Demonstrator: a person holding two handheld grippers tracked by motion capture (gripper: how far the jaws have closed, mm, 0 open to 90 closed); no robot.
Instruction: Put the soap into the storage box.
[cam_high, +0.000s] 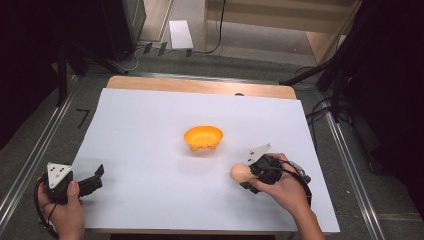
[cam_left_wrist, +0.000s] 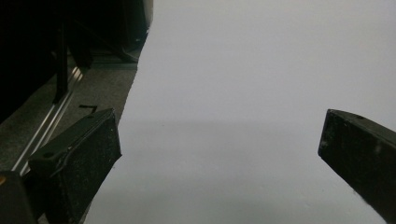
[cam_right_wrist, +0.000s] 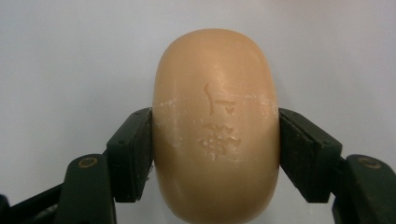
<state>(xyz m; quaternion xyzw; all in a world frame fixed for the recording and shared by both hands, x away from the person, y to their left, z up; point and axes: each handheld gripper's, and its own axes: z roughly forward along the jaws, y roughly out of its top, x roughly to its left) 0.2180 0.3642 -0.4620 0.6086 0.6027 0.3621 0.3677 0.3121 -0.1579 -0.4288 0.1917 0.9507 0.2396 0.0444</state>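
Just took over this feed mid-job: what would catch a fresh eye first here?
The tan soap bar, clamped between the right gripper fingers near the white sheet's right front. Next, the empty orange bowl at the sheet's middle. The left gripper sits open at the front left corner.

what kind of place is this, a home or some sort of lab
Probably a lab set up for recording: a table covered in white paper, black stands and cables on the floor, and a hand-held right gripper clamping a bar of soap.

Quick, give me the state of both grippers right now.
Left gripper: open, holding nothing, over the white sheet.
Right gripper: closed on the bar of soap.
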